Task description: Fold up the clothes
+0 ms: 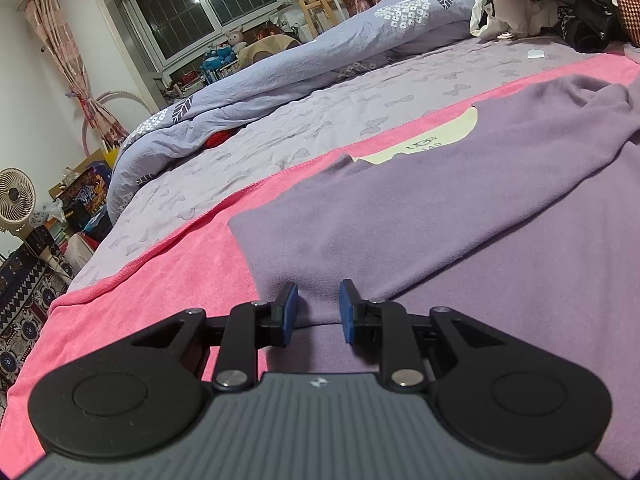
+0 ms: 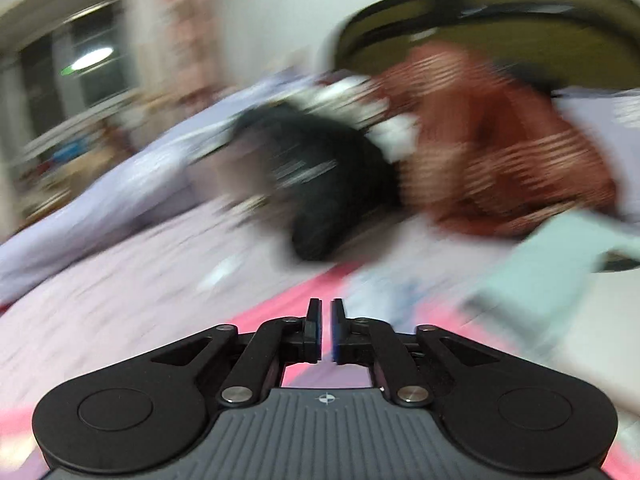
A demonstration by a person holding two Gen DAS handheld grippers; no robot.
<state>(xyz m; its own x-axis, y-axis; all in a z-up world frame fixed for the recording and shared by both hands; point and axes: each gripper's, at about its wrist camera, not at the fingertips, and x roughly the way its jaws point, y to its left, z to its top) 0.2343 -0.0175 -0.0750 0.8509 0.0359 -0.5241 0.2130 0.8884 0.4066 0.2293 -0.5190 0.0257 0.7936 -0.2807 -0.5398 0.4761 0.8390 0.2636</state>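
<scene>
- Left gripper (image 1: pixel 319 309), black with blue pads (image 1: pixel 291 305), points down-forward over the near hem of the soft purple fleece garment (image 1: pixel 460 208); jaws part-way apart, fleece seen in the gap, pads not pressing it, so open, nothing clamped.
- Purple garment lies spread flat on the bright pink terry towel (image 1: pixel 180 264); towel sticks out at 9 o'clock and 11 o'clock of the garment.
- Cream inner neck patch (image 1: pixel 434 136) of the garment shows at 1 o'clock from the left gripper; print on it too small to read.
- Towel sits on a lilac bedsheet with butterfly print (image 1: pixel 320 112); beyond it at 12 o'clock a crumpled grey-blue duvet with white leaf pattern (image 1: pixel 300 64).
- Heap of black, white and red-checked clothes (image 1: pixel 560 4) at 2 o'clock, well apart from the purple garment.
- Cream round desk fan (image 1: pixel 16 200) at 9 o'clock on the floor side; dark barred window (image 1: pixel 200 0) at 11 o'clock.
- Right gripper (image 2: pixel 325 330): view heavily motion-blurred; jaws nearly together, only a thin slit between the blue pads, nothing between them, so closed and empty.
- Past the right gripper, pink towel strip (image 2: pixel 280 304) just beyond the tips; blurred black garment (image 2: pixel 320 184) at 12 o'clock, rust-red patterned cloth (image 2: pixel 500 152) at 1 o'clock, pale mint cloth (image 2: pixel 540 280) at 3 o'clock.
</scene>
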